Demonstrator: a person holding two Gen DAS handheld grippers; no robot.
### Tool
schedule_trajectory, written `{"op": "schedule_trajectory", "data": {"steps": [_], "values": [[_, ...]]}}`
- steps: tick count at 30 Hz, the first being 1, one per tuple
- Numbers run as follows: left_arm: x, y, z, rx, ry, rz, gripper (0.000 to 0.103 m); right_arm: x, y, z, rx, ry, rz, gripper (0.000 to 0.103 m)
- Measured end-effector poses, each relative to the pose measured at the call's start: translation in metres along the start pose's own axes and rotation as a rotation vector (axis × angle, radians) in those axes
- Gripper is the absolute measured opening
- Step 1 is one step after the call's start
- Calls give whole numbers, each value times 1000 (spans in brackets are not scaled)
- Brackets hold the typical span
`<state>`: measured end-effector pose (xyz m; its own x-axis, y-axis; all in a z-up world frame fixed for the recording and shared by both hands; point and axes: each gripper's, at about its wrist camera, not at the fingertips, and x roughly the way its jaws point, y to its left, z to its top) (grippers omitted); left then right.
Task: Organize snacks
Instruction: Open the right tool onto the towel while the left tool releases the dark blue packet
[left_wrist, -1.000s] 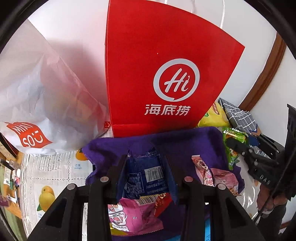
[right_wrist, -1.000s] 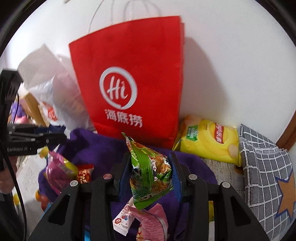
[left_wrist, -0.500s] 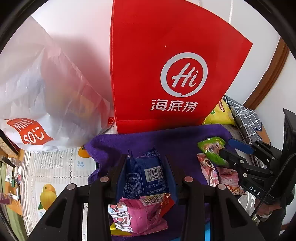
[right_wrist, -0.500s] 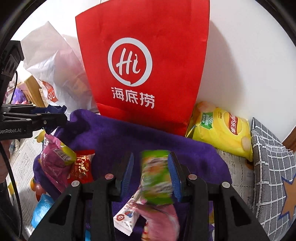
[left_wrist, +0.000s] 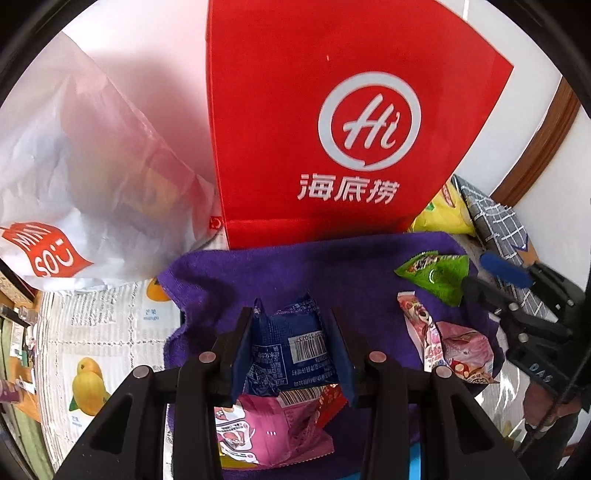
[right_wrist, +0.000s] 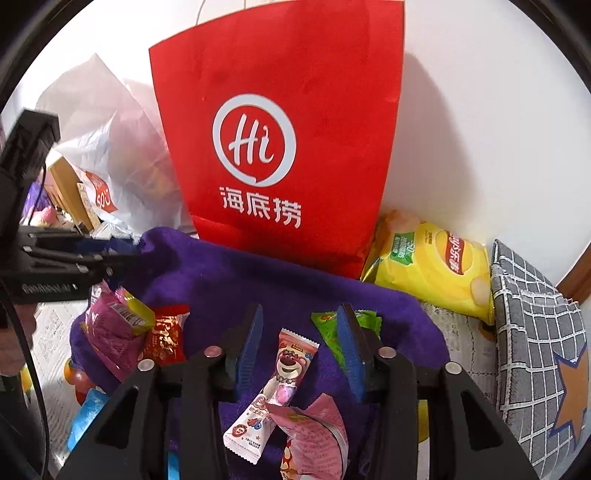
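Note:
My left gripper (left_wrist: 293, 325) is shut on a blue snack packet (left_wrist: 291, 350) and holds it over the purple cloth (left_wrist: 295, 269). My right gripper (right_wrist: 299, 332) is open and empty above a white bear-print candy packet (right_wrist: 280, 384). The green snack packet (left_wrist: 436, 275) lies on the cloth beside the right gripper's fingers (left_wrist: 502, 269); in the right wrist view it (right_wrist: 328, 328) sits partly behind the right finger. Pink packets (left_wrist: 273, 432) (right_wrist: 114, 332) and a small red packet (right_wrist: 166, 336) lie on the cloth.
A tall red paper bag (left_wrist: 351, 129) (right_wrist: 280, 122) stands against the wall behind the cloth. A white plastic bag (left_wrist: 74, 184) is at the left. A yellow chip bag (right_wrist: 432, 266) and a grey checked pillow (right_wrist: 535, 350) lie at the right.
My right gripper lowered, opened and let go of the green snack packet, which now lies on the purple cloth. My left gripper still holds the blue packet, nearly unmoved.

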<state>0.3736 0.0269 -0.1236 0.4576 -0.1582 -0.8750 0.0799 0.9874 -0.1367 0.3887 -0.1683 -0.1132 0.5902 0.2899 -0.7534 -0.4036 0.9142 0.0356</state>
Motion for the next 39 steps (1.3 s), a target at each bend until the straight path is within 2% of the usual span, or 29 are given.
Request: {"op": "schedule_trajectory", "data": {"steps": [5, 15, 22, 29, 31, 39], "values": [[8, -2, -3, 6, 38, 1, 39, -4, -3, 2, 13, -12, -8, 55], [17, -6, -5, 14, 72, 15, 42, -5, 1, 2, 3, -6, -16, 60], [14, -7, -4, 22, 61, 20, 45, -8, 3, 3, -1, -10, -23, 65], [3, -8, -1, 32, 36, 27, 65, -14, 3, 4, 4, -21, -24, 67], [-2, -9, 0, 38, 20, 27, 66, -16, 4, 5, 10, -21, -27, 72], [-22, -4, 5, 27, -23, 11, 68, -31, 8, 8, 40, -42, -44, 78]]}}
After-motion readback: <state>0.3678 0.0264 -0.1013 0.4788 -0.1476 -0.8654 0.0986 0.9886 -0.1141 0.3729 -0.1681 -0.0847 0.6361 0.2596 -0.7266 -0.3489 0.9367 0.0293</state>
